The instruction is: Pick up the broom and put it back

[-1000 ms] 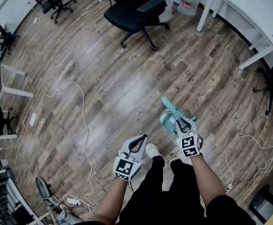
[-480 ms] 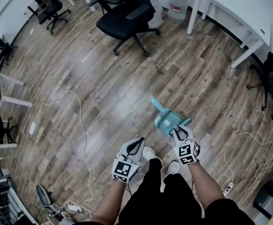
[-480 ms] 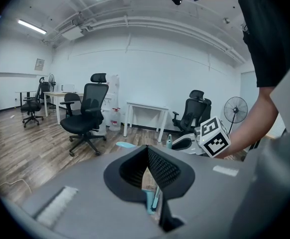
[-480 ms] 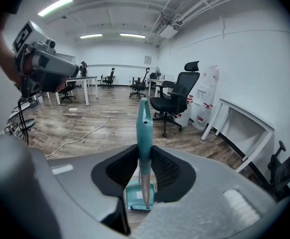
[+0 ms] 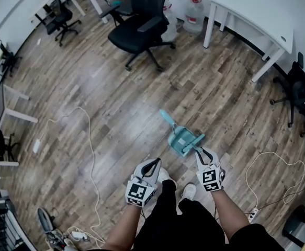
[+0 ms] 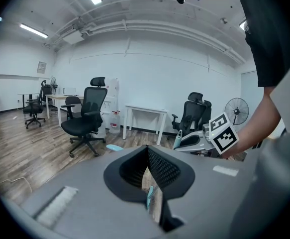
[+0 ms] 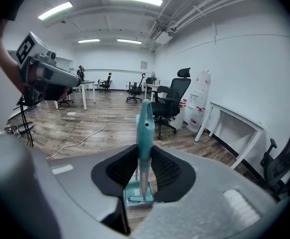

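A teal broom (image 5: pixel 180 137) with a long handle and a flat teal head hangs above the wood floor. My right gripper (image 5: pixel 200 152) is shut on its handle. In the right gripper view the teal handle (image 7: pixel 145 126) stands upright between the pads of my right gripper (image 7: pixel 145 152), and a metal shaft runs down to the teal head (image 7: pixel 139 193). My left gripper (image 5: pixel 151 166) is held level to the left of the broom, jaws closed together with nothing in them. In the left gripper view its tips (image 6: pixel 147 151) meet, and the right gripper (image 6: pixel 193 139) shows beyond them.
A black office chair (image 5: pixel 139 28) stands ahead, with water jugs (image 5: pixel 194 13) and a white table (image 5: pixel 256 10) behind and to its right. White cables (image 5: pixel 91 136) cross the floor on the left and right. More chairs (image 5: pixel 300 94) stand at the far right.
Both grippers have moved forward over the floor, the right one carrying the broom slightly higher. The office chair and white table have come further into view.
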